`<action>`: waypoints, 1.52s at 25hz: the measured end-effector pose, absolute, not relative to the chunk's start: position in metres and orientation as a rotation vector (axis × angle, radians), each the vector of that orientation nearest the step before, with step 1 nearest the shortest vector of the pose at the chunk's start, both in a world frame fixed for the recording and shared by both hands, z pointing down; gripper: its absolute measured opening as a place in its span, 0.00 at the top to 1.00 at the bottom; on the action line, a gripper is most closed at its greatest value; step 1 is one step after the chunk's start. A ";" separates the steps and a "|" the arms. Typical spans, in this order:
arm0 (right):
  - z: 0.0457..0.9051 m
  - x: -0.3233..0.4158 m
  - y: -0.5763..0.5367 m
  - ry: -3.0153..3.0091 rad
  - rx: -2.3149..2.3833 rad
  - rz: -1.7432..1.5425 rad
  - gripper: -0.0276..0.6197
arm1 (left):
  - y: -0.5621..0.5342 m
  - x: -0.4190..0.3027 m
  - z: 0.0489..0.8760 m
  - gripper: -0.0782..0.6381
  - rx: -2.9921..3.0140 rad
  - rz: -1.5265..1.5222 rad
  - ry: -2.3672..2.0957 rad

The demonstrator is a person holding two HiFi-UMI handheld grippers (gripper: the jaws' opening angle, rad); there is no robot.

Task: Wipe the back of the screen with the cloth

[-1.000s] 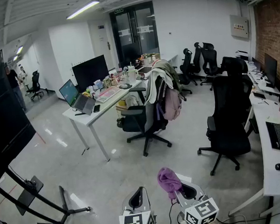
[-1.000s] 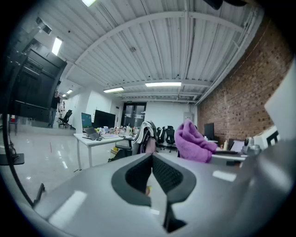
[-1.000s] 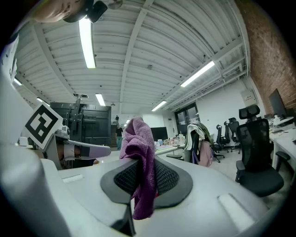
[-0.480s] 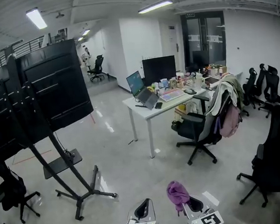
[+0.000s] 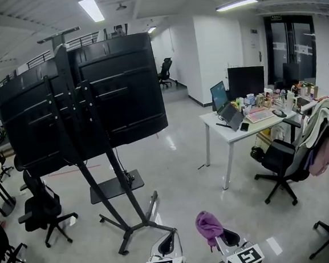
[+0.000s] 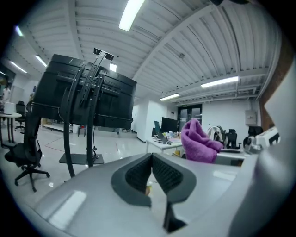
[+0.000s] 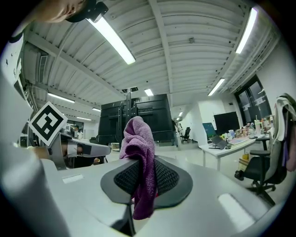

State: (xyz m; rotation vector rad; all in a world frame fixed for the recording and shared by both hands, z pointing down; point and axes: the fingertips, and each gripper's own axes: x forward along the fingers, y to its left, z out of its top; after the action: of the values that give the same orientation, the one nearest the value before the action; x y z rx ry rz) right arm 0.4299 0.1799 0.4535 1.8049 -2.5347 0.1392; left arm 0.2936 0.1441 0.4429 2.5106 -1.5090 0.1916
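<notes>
Right gripper view, right gripper (image 7: 144,175) clamping cloth (image 7: 137,136) (purple), screen (image 7: 161,113) beyond

White desk (image 5: 229,133) at right, middle distance. On it: open laptop (image 5: 224,107) at the left end, dark monitor (image 5: 246,82) behind, pink keyboard (image 5: 259,114) further right, dark phone (image 5: 243,127) near the front edge. Small clutter toward the far end, too small to tell apart.

Black office chair (image 5: 281,158) just beside the desk's near right side; pale and pink garments (image 5: 319,134) draped over its back.

Second black swivel chair (image 5: 40,205) at left. Another black chair (image 5: 164,72) far back in the corridor.

Dark glass double doors (image 5: 287,43) at far right. Tube light (image 5: 91,9) lit on the ribbed ceiling. Pale glossy floor (image 5: 179,172), showing reflections.
</notes>
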 end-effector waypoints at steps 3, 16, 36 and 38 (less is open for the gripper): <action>0.452 0.397 0.110 -2.567 1.776 0.123 0.88 | 0.078 0.259 0.441 0.88 2.506 0.196 -1.549; 0.431 0.297 -0.086 -2.601 1.680 0.060 0.88 | -0.097 0.174 0.419 0.88 2.509 0.174 -1.576; 0.315 0.195 -0.498 -2.923 1.340 -0.292 0.88 | -0.403 0.153 0.386 0.88 2.339 0.019 -1.939; 0.313 0.181 -0.522 -2.937 1.294 -0.297 0.88 | -0.423 0.153 0.385 0.88 2.321 0.012 -1.964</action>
State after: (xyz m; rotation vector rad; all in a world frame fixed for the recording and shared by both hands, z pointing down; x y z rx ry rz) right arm 0.1813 -0.5221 0.3127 1.2937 -2.9367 -0.2967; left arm 0.1533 -0.4233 0.3852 2.3209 -1.9644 0.0121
